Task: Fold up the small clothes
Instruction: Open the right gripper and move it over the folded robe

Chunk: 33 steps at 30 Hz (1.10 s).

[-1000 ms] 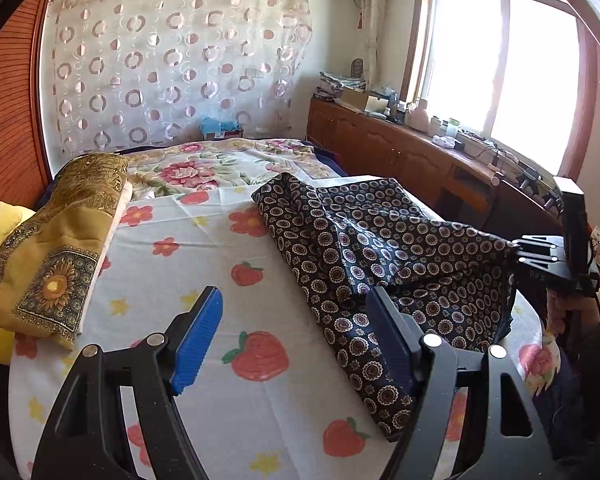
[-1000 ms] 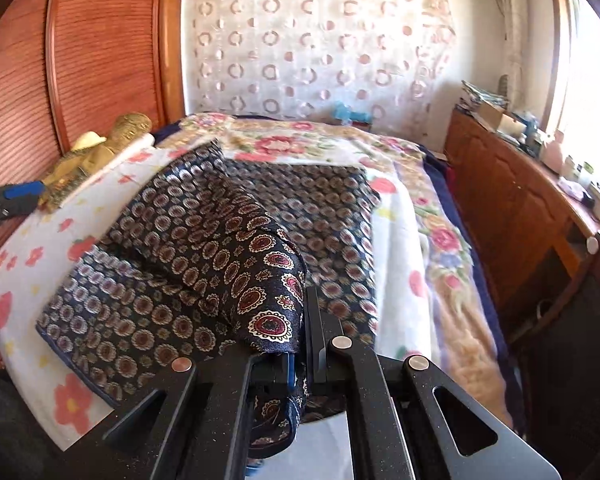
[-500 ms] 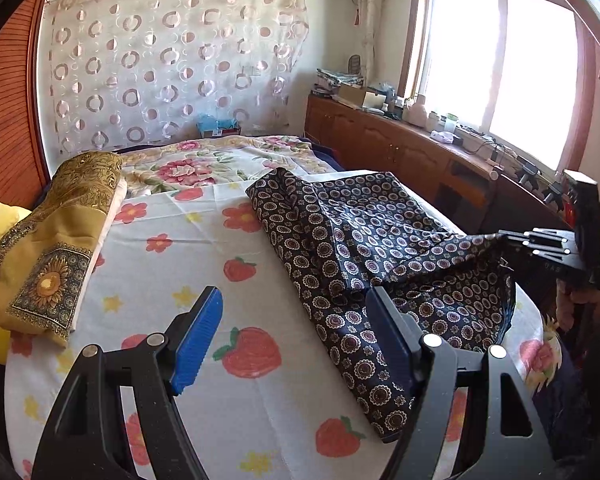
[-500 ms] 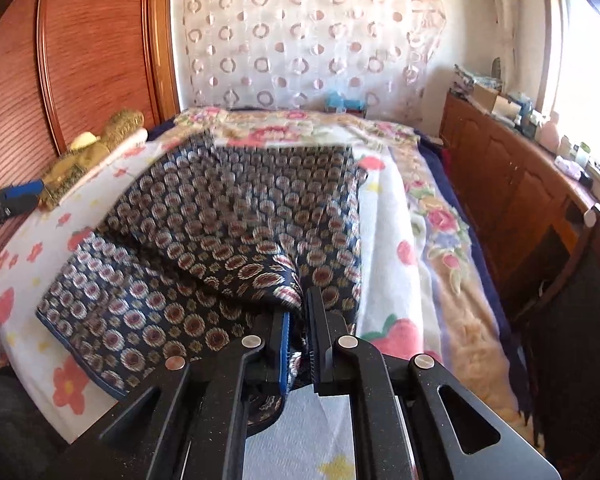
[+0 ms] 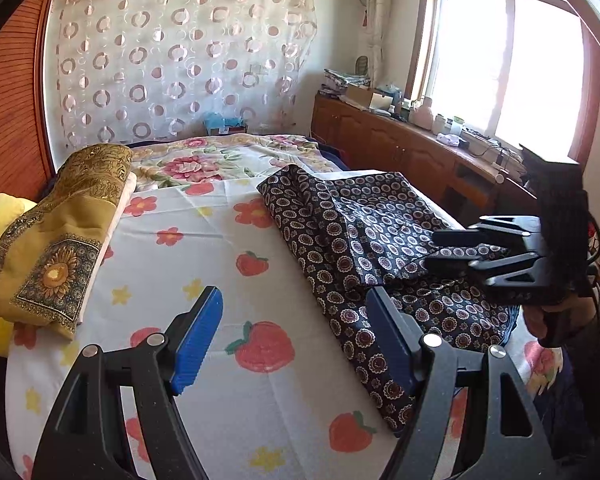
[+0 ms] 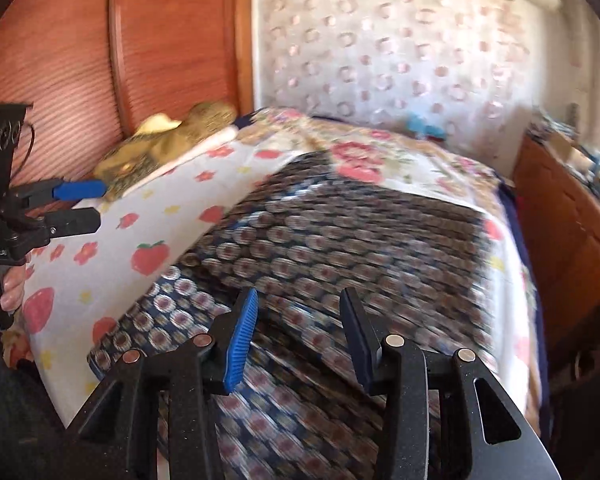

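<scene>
A dark blue garment with a ring pattern (image 5: 352,236) lies spread on the right half of the bed, one layer folded over another. My right gripper (image 6: 300,296) hovers just above its near part (image 6: 340,240). The jaws are opening and nothing sits between the blue pads; the picture there is smeared by motion. From the left wrist view the right gripper (image 5: 430,249) hangs over the garment's right edge, held by a hand (image 5: 548,320). My left gripper (image 5: 292,296) stands open over the strawberry sheet (image 5: 180,248), left of the garment and touching nothing. It also shows as the left gripper (image 6: 88,204) at the far left.
A folded golden cloth (image 5: 60,232) rests on the bed's left side beside a yellow pillow (image 5: 0,216) and the red-brown wooden wall panel (image 6: 60,60). A wooden cabinet (image 5: 400,152) with clutter runs along the right under the window. A floral blanket (image 5: 196,164) covers the far end.
My right gripper let go of the raised fold of the dark garment, which now lies flat. It opened and swung to the side over the cloth. The left gripper stayed where it was.
</scene>
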Tool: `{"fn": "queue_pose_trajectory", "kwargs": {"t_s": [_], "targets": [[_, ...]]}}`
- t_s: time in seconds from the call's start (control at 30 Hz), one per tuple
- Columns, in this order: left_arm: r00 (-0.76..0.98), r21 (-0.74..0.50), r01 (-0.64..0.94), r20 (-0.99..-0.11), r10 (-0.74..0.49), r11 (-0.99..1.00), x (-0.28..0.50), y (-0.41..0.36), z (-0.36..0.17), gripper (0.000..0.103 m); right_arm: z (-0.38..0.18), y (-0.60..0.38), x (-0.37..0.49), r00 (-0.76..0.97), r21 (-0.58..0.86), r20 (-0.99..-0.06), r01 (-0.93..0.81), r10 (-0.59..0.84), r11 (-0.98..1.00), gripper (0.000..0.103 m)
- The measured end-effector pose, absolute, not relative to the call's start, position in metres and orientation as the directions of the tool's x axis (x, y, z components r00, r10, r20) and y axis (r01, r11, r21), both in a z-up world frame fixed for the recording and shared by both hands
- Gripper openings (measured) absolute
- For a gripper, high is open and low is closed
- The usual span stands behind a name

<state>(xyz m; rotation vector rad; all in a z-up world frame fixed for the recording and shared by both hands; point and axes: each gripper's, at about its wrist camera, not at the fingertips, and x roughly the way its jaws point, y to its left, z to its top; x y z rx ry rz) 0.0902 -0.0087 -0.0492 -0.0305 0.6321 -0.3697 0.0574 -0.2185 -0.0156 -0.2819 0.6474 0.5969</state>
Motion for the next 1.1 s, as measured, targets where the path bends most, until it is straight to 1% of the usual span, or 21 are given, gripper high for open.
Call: {"fn": "queue_pose_trajectory", "kwargs": {"t_s": [0.23, 0.4, 0.5, 0.57, 0.6, 0.63, 0.67, 0.8, 0.9, 1.1], "targets": [[0.738, -0.146, 0.331, -0.576, -0.352, 0.932, 0.089, -0.008, -0.052, 0.075, -0.029, -0.162, 0.082, 0.517, -0.112, -0.742, -0.723, 0.427, 0.682, 0.044], [0.730, -0.143, 0.341, -0.583, -0.357, 0.929, 0.092, -0.011, -0.054, 0.075, -0.038, -0.146, 0.095, 0.519, -0.197, -0.782, -0.731, 0.345, 0.654, 0.044], [0.717, -0.137, 0.351, -0.597, -0.360, 0.926, 0.098, -0.013, -0.056, 0.075, -0.043, -0.140, 0.099, 0.514, -0.214, -0.795, -0.734, 0.321, 0.644, 0.044], [0.711, -0.143, 0.356, -0.600, -0.367, 0.924, 0.102, -0.013, -0.057, 0.075, -0.043, -0.142, 0.098, 0.506, -0.202, -0.792, -0.745, 0.341, 0.636, 0.036], [0.710, -0.143, 0.357, -0.600, -0.368, 0.923, 0.104, -0.013, -0.056, 0.075, -0.043, -0.140, 0.099, 0.503, -0.194, -0.791, -0.747, 0.348, 0.636, 0.028], [0.710, -0.143, 0.358, -0.600, -0.369, 0.923, 0.106, -0.014, -0.056, 0.075, -0.045, -0.141, 0.107, 0.504, -0.192, -0.789, -0.745, 0.351, 0.639, 0.015], [0.708, -0.143, 0.360, -0.601, -0.370, 0.922, 0.107, -0.014, -0.055, 0.075, -0.044, -0.143, 0.107, 0.506, -0.188, -0.786, -0.744, 0.355, 0.642, 0.010], [0.706, -0.136, 0.367, -0.603, -0.371, 0.920, 0.118, -0.018, -0.052, 0.075, -0.039, -0.159, 0.112, 0.501, -0.152, -0.768, -0.747, 0.398, 0.647, 0.007], [0.701, -0.124, 0.371, -0.613, -0.365, 0.920, 0.131, -0.023, -0.052, 0.075, -0.027, -0.172, 0.109, 0.549, -0.176, -0.716, -0.740, 0.431, 0.649, 0.007], [0.672, -0.125, 0.384, -0.642, -0.369, 0.915, 0.165, -0.038, -0.056, 0.075, 0.000, -0.213, 0.125, 0.590, -0.139, -0.654, -0.710, 0.475, 0.690, 0.007]]}}
